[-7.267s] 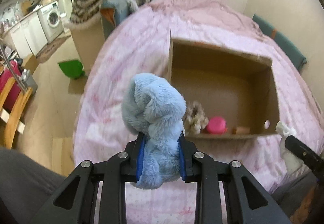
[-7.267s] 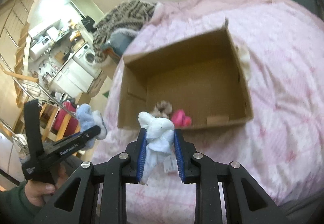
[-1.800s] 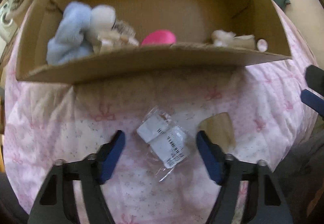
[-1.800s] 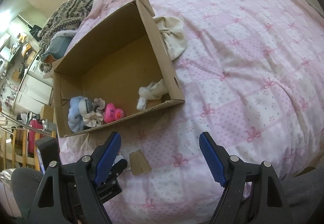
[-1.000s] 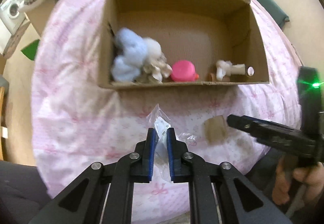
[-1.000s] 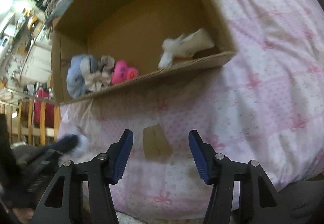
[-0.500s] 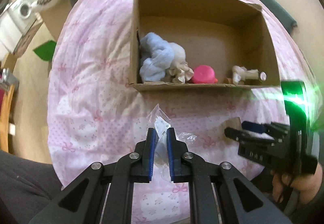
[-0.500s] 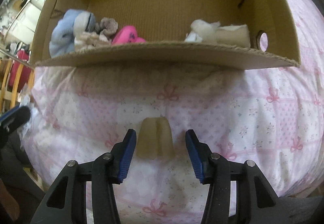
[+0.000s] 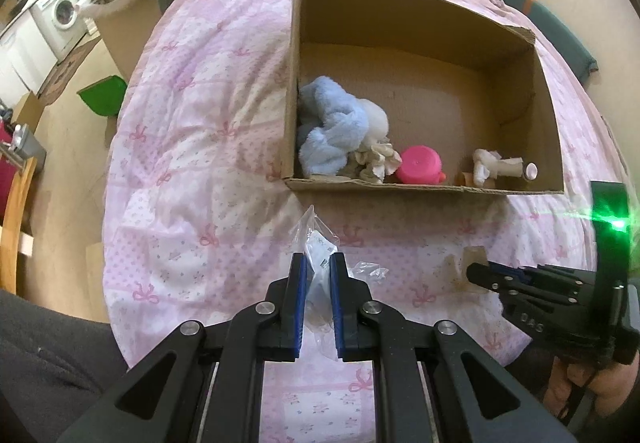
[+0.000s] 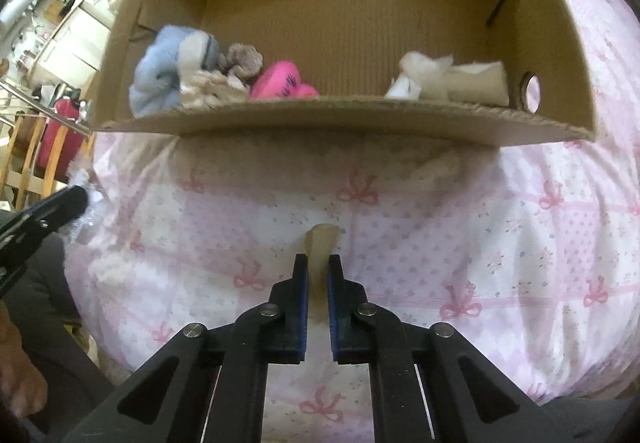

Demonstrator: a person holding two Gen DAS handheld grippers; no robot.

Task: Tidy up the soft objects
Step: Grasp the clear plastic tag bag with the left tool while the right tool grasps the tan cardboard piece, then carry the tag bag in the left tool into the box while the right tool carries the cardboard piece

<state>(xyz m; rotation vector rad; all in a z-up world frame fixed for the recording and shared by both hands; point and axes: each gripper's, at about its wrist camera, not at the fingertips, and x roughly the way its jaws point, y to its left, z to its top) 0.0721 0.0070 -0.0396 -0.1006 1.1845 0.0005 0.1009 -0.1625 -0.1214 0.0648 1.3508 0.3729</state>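
both loads clamped, short of the cardboard box

left gripper jaws pinching plastic packet; right gripper jaws pinching beige piece, box straight ahead.

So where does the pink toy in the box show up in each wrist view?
Left wrist: pink toy sits against the near wall of the cardboard box, right of the blue plush.
Right wrist: pink toy peeks over that near wall, upper centre-left.
Shared landmark: the blue plush to its left.
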